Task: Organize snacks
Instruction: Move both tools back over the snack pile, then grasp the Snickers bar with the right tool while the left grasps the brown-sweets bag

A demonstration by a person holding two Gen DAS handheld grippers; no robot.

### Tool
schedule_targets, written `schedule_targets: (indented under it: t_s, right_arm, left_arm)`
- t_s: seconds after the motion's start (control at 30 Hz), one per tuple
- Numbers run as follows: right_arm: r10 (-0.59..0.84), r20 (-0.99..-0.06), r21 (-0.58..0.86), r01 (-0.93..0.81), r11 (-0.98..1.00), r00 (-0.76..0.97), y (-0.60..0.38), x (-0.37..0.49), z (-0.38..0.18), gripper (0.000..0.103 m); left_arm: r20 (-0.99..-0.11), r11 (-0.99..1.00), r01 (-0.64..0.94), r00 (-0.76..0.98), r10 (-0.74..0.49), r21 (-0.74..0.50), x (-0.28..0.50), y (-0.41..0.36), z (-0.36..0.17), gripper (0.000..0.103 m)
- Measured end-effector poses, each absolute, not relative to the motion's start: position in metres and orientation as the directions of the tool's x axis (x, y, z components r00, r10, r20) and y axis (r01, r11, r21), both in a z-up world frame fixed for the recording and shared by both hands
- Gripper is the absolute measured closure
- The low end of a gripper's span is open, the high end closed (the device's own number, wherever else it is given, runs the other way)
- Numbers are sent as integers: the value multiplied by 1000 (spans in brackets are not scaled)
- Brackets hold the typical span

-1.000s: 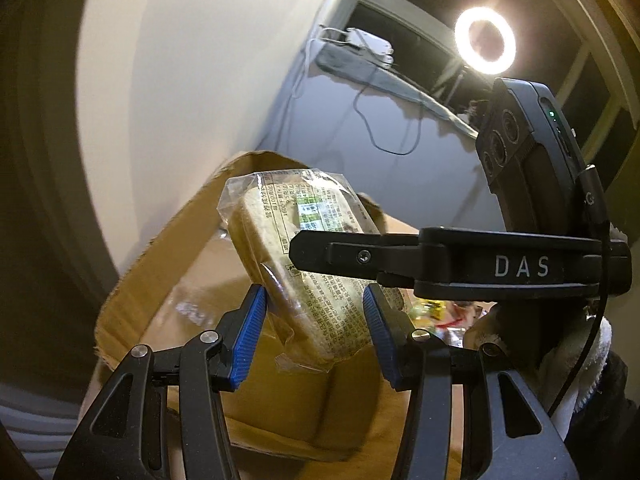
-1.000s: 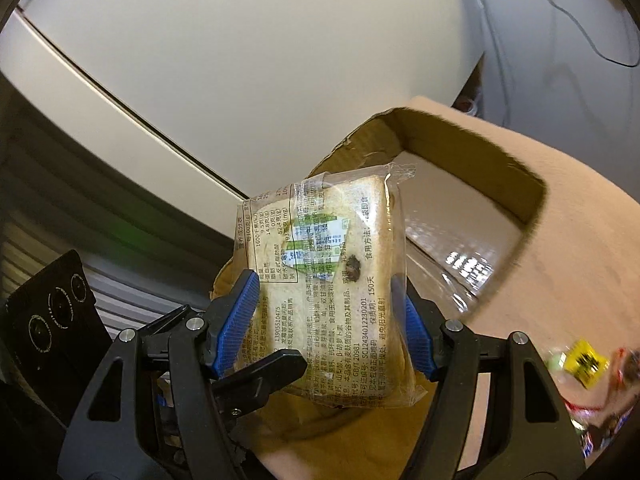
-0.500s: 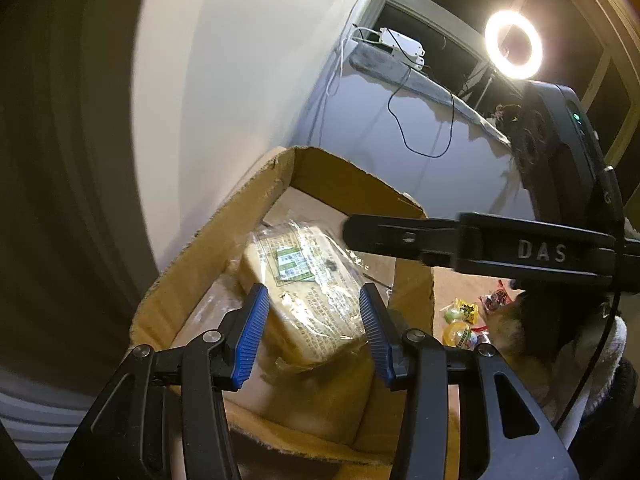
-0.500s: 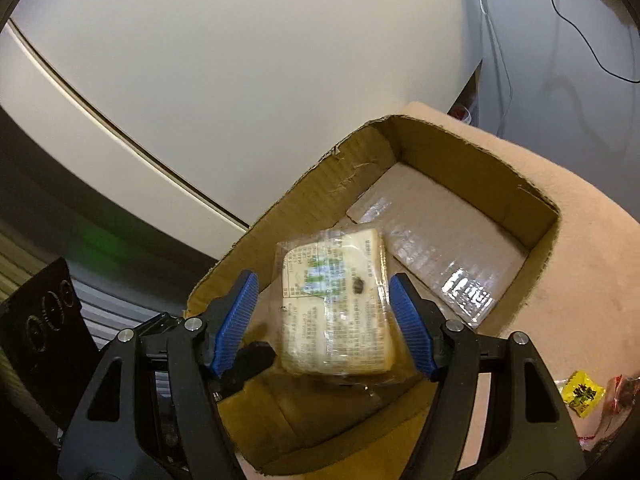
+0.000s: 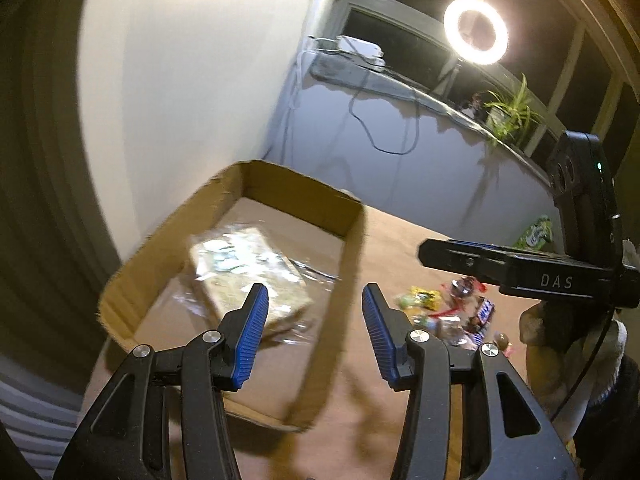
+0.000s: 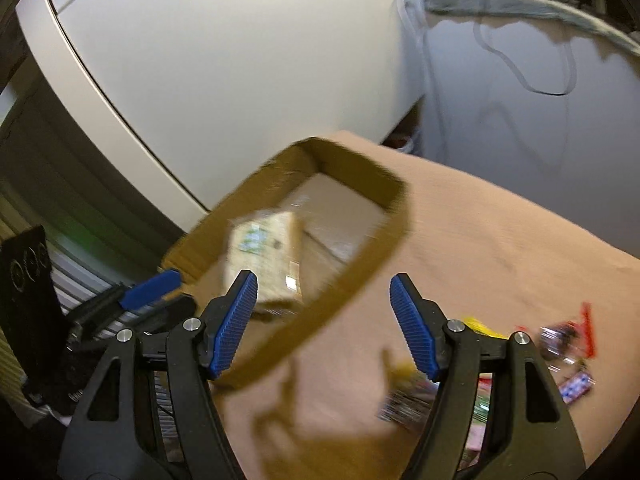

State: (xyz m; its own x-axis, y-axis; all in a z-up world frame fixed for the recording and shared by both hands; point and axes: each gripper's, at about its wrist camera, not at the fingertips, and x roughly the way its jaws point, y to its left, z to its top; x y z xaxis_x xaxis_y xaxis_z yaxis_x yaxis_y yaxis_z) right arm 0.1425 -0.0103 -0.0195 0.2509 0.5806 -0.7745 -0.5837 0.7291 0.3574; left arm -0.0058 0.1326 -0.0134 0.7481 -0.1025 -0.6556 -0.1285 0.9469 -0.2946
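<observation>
A clear-wrapped bread packet (image 5: pixel 244 264) (image 6: pixel 264 248) lies inside the open cardboard box (image 5: pixel 304 188) (image 6: pixel 360 168), toward its near left side. My left gripper (image 5: pixel 314 292) hovers above the box's near right wall, its jaws opening with nothing between them. My right gripper (image 6: pixel 324 276) hangs over the box's near rim, its jaws also opening and empty. In the left wrist view the right gripper's black body (image 5: pixel 520 268) sits over the snack pile. One blue pad of the left gripper (image 6: pixel 152 284) shows at the lower left of the right wrist view.
Loose small snacks (image 5: pixel 452 308) (image 6: pixel 560 344) lie scattered on the tan tablecloth (image 6: pixel 480 248) right of the box. A green packet (image 5: pixel 536 234) lies farther back. A white panel stands left of the box, a ring light (image 5: pixel 476 31) and plant (image 5: pixel 512 108) behind.
The bread packet, held above the box a second ago, was let go and now lies in the box. Both grippers have pulled back and to the right.
</observation>
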Motion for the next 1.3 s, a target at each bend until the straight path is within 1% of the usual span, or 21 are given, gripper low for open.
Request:
schedule_targets:
  t_s: [0.07,0.2,0.27,0.37,0.5,0.57,0.83,0.87,0.9,0.93,0.97,1.0,1.2,1.3]
  right_arm:
    - [548,-784,322,-564,760,292,-37,141,-21,24]
    - [467,-810,245,-519,819,355,-90,139,-28,22]
    - [415,-825,207,-479,853,383,-119,137,-36,19]
    - [353,-847,175,-421,890,396,-154,138,-50,19]
    - [332,-866,217,-317,923,373,-196,142,-70,19]
    - [347,-870,257,-279,925,350,-209,143,-78,19]
    - [413,-869,356,-238,904,270,-215,149,-98,19]
    - [419,-871,363,-238,901,258,-212,150,-99,20]
    - [423,-871,367,-240,899,251,-207,150,-102,21]
    - [425,-872,370,-242,897,243,-203,149,-104,26]
    - [427,-873,372,-244,895,234,-199,151,-105,29]
    - [425,-875,371,-244,896,231,-196,151,-107,30]
    - [379,-891,324,-234,917,249,-178,159,-113,33]
    - [352,-900,295,-237,926,256,-168,164,-114,36]
  left_arm:
    - [-658,950,-109,744,-118,-294,-4,120,-13,55]
    - [-669,955,-66,727,-153,-290,0,90,-19,53]
    - [-679,953,-48,713,-176,-298,4,77,-23,53]
    - [-697,953,-17,686,-208,-302,12,55,-33,53]
    - [-720,950,20,647,-251,-313,23,27,-45,53]
    - [-727,947,32,633,-267,-320,28,18,-48,53]
    - [-751,942,54,589,-298,-331,44,-3,-64,53]
    - [-752,942,53,588,-299,-333,44,-4,-65,54]
    - [-752,940,53,585,-302,-337,46,-3,-66,56]
    - [-754,938,54,581,-308,-342,47,-3,-67,59]
    - [-756,938,56,577,-310,-342,48,-3,-68,64]
    - [-757,939,56,575,-309,-340,49,-2,-68,66]
    - [-768,940,66,559,-313,-335,54,-6,-74,66]
    - [-770,939,77,552,-320,-335,57,-11,-76,66]
